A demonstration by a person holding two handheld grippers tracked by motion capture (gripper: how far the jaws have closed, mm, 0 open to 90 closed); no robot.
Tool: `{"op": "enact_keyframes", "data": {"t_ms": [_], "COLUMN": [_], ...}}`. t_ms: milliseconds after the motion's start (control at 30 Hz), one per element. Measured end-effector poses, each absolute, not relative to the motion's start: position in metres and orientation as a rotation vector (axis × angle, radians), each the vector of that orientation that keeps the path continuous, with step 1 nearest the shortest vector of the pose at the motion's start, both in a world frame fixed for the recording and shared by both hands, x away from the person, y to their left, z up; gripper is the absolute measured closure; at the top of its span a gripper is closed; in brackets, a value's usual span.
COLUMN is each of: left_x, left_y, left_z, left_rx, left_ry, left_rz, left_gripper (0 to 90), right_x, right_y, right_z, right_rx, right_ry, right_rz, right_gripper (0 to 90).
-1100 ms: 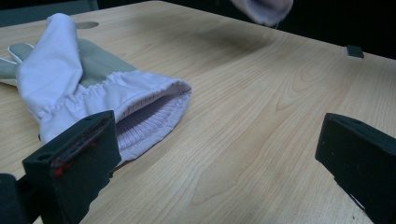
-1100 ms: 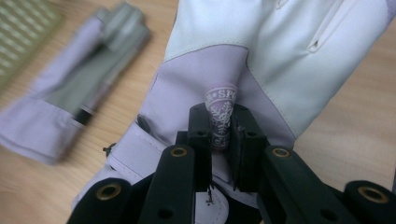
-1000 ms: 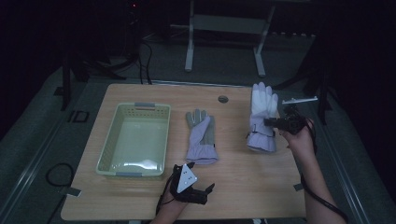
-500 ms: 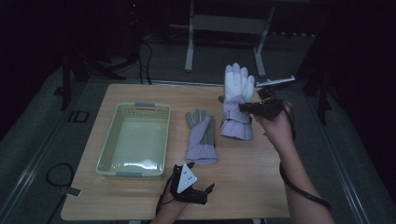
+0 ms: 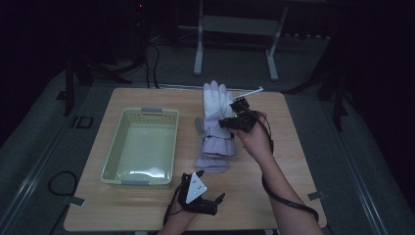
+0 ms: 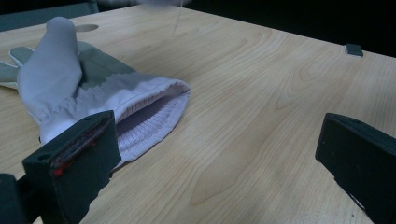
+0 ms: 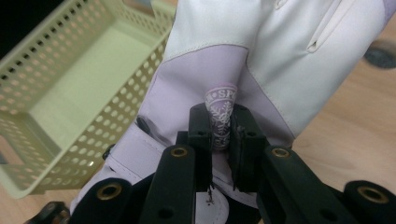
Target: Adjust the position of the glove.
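Note:
My right gripper point(image 5: 227, 122) hangs above the middle of the table, shut on a white and lilac glove point(image 5: 217, 100) whose fingers point away from me. In the right gripper view the jaws pinch a printed fold of that glove point(image 7: 219, 122). Below it a second glove point(image 5: 212, 160), lilac with a grey palm, lies flat on the table. My left gripper point(image 5: 199, 199) rests at the table's front edge, open. In the left gripper view its wide jaws point(image 6: 215, 163) frame bare wood, with the lying glove's ribbed cuff point(image 6: 140, 112) just beyond the left jaw.
A pale green perforated basket point(image 5: 141, 111) stands empty on the left half of the wooden table point(image 5: 293, 161), and its wall point(image 7: 56, 51) shows left of the held glove. A round hole point(image 7: 380, 56) is in the tabletop. A metal stand point(image 5: 235, 24) is behind the table.
My right gripper has carried the white glove leftward from the table's right side to above the lying glove, nearer the basket. The left gripper has stayed put.

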State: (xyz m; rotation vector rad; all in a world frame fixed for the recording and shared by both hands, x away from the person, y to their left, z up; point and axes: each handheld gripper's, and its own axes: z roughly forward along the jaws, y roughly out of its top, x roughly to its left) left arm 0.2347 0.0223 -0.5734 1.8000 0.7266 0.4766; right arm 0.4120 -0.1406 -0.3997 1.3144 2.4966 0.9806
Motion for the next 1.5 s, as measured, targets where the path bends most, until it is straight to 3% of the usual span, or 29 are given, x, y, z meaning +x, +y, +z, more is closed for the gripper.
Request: {"op": "enact_keyframes", "data": {"t_ms": [500, 900, 1033, 1167, 1200, 1400, 1500], "left_x": [0.234, 0.235, 0.235, 0.235, 0.235, 0.235, 0.235], "left_y": [0.022, 0.022, 0.023, 0.023, 0.023, 0.023, 0.022], "left_z": [-0.573, -0.573, -0.573, -0.573, -0.573, -0.573, -0.573], "left_rx": [1.800, 1.803, 1.800, 1.798, 1.798, 1.806, 1.807], "left_ry": [0.716, 0.719, 0.722, 0.723, 0.723, 0.719, 0.734], "left_rz": [0.469, 0.465, 0.463, 0.452, 0.452, 0.460, 0.469], "left_gripper": [0.0, 0.0, 0.0, 0.0, 0.0, 0.0, 0.0], "right_x": [0.435, 0.436, 0.434, 0.431, 0.431, 0.421, 0.416], "right_y": [-0.114, -0.130, -0.129, -0.133, -0.133, -0.148, -0.155], "right_z": [-0.491, -0.494, -0.489, -0.480, -0.480, -0.463, -0.461], "right_rx": [1.444, 1.452, 1.419, 1.374, 1.374, 1.204, 1.131], "right_ry": [2.596, 2.600, 2.591, 2.600, 2.600, 2.635, 2.645], "right_rz": [0.736, 0.719, 0.749, 0.818, 0.818, 1.018, 1.073], "right_gripper": [80.5, 78.3, 69.8, 53.2, 53.2, 22.7, 13.8]}}
